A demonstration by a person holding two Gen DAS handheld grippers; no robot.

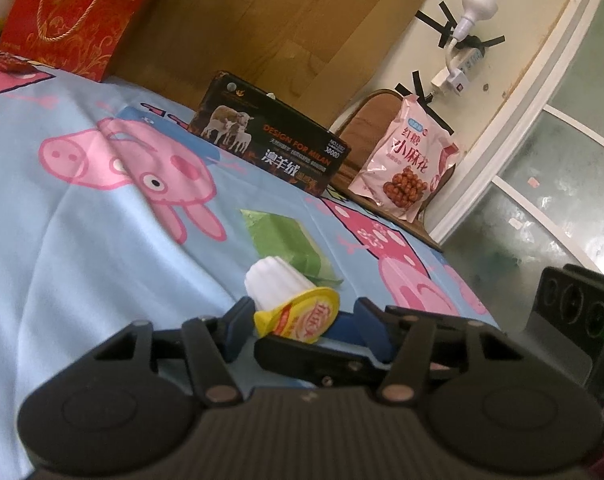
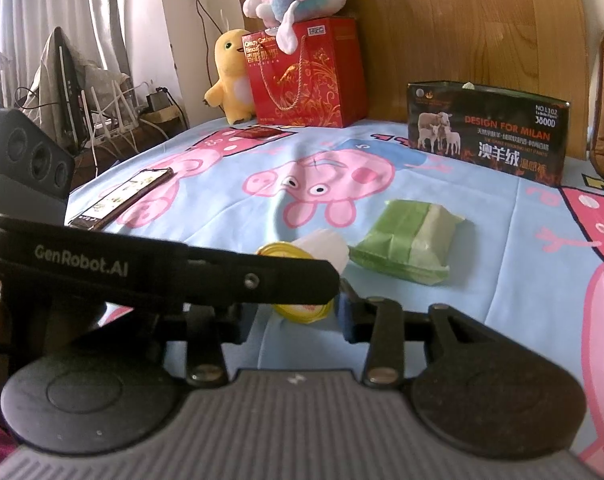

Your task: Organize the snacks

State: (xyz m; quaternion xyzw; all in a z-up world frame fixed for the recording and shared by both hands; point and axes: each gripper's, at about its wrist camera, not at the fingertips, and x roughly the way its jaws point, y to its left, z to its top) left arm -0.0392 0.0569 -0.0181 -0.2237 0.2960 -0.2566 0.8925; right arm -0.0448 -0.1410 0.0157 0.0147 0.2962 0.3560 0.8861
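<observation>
both grippers crowd the white ribbed jelly cup with yellow foil lid (image 1: pixel 290 304) at bottom centre, left gripper (image 1: pixel 298 320) looks clamped on it, right gripper (image 2: pixel 302 308) can't tell

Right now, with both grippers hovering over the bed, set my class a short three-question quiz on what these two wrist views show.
1. True or false: the jelly cup with the yellow lid stands upright on the sheet.
2. Which thing lies just beyond the cup? A) the green packet B) the phone C) the red gift bag
3. Which animals are pictured on the black box near the headboard?

Key: 1. False, it lies on its side. 2. A. 3. Sheep.
</observation>
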